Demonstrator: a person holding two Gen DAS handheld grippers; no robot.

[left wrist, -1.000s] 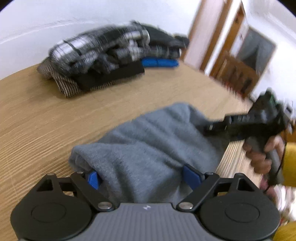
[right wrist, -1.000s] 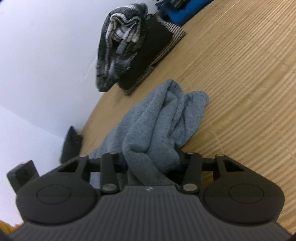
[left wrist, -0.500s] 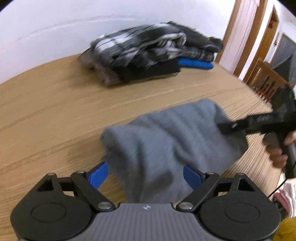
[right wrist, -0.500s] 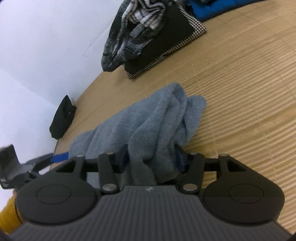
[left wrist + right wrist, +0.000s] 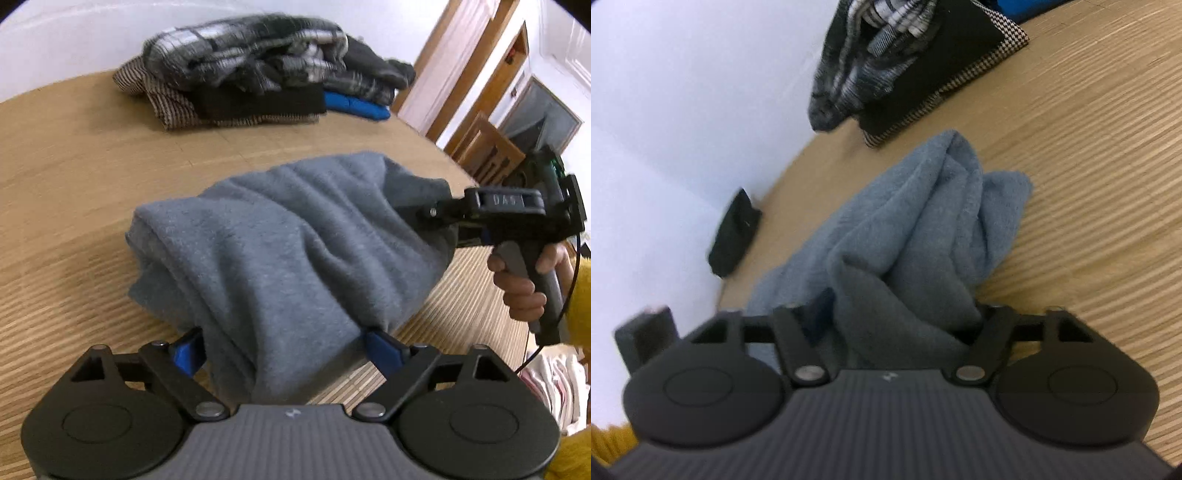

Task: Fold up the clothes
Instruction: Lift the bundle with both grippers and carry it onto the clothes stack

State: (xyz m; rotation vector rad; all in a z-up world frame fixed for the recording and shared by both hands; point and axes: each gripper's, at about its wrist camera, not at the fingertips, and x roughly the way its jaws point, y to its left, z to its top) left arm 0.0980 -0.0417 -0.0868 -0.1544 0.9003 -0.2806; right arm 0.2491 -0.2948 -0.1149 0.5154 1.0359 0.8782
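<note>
Two grippers: both are at one grey sweater [image 5: 295, 243], one at each end of it.
Left gripper [image 5: 284, 347]: its blue fingers [image 5: 382, 349] are close around a thick bundle of the grey cloth; the cloth fills the gap between them and they hold it.
Right gripper [image 5: 424, 218]: seen from the left camera, its black tip goes into the far right end of the sweater. In its own view [image 5: 901, 321] the fingers are pressed on a bunch of cloth from both sides, so it grips the sweater too.
Hand [image 5: 524, 284]: it holds the grey handle of the right gripper, with a yellow sleeve [image 5: 581, 295] behind it.
Sweater: it is rumpled and partly doubled over, hanging between the two grippers. Its far folds rest on the wooden table [image 5: 74, 155]; whether the middle touches the wood I cannot tell.
Pile of clothes [image 5: 258, 70]: it lies at the far side of the table near the white wall, well apart from the sweater, with a checked black-and-white piece on top and a blue piece at the right end.
Small black thing [image 5: 733, 234]: it lies on the table by the wall, left of the sweater; what it is I cannot tell.
</note>
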